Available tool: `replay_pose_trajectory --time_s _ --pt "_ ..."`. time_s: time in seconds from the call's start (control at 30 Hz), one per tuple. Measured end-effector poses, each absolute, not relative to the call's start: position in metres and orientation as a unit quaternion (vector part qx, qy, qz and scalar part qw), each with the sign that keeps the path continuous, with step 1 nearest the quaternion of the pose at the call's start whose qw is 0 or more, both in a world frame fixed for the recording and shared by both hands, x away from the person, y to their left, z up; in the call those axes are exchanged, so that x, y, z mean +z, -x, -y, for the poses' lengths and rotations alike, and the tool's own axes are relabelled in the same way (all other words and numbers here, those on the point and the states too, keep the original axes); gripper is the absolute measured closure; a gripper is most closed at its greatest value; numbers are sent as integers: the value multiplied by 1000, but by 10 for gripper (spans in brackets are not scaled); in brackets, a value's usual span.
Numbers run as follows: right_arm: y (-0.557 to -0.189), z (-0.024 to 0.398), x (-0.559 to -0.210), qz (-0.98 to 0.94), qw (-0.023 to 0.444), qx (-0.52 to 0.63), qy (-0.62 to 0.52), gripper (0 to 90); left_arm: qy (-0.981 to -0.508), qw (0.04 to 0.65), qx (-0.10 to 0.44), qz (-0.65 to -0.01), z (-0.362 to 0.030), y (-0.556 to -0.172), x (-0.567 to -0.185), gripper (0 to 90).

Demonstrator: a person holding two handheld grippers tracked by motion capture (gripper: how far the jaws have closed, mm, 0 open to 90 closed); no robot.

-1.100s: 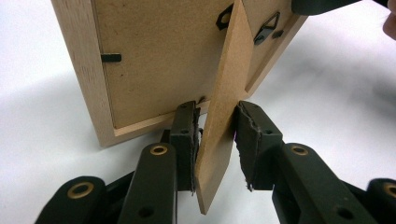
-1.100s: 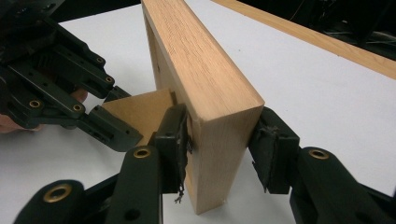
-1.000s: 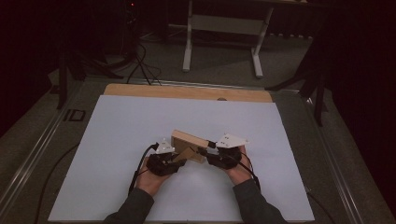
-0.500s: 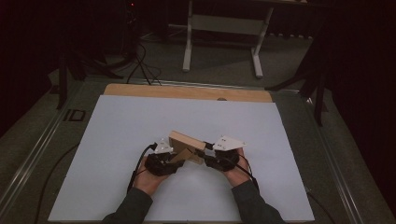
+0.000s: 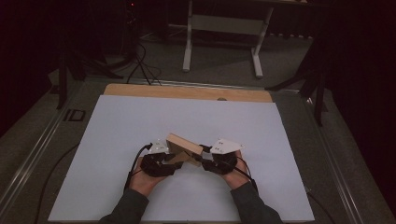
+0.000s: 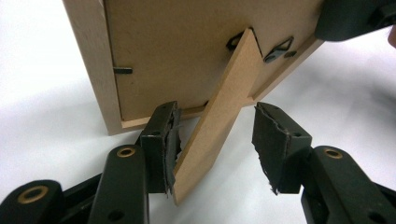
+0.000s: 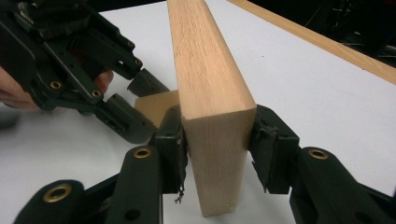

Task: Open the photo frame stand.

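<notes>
Wooden picture frame held up on edge above the white sheet, near the middle of the table's near edge, between two hand-held grippers. Right gripper clamped on one end of the frame's rim, both pads pressed flat against the wood, holding it steady and tilted. Left gripper at the back of the frame, jaws apart and just been opening: fold-out stand leg between them, touching the left-hand pad, well clear of the other pad, so no grip there now. Leg already swung out from the backing board, hinged at its top near the small black hanger and turn clips, its free end pointing down toward the sheet. Judging by this, most of the job done: leg pulled open and let go. Left to do, probably: draw the left gripper clear without knocking the leg back, lower the frame until its bottom rim and the leg's foot both rest on the sheet, then release the right grip and check that it stands alone. Front of the frame hidden from all views, so nothing to say of glass or picture.
</notes>
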State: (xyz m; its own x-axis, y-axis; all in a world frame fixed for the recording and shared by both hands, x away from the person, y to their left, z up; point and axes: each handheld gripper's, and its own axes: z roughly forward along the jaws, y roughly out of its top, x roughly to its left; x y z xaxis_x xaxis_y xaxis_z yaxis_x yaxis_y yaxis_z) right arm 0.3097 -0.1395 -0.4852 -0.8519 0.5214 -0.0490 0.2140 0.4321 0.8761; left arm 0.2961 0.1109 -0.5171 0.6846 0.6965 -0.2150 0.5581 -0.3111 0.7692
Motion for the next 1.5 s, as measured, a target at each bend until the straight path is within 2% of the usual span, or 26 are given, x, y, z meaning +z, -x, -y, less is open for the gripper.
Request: replay_pose_trajectory --time_s 0.53,0.93,1.5 --pt "-300 132 -484 -841 141 482 -199 521 -807 439 76 -388 -120 -287 -513 525" --pt "-294 126 -482 -850 141 471 -187 417 -808 437 80 -388 -126 -281 -512 525" --pt "-292 126 -476 -849 151 470 -186 391 -805 438 91 -390 -132 -278 -508 522"
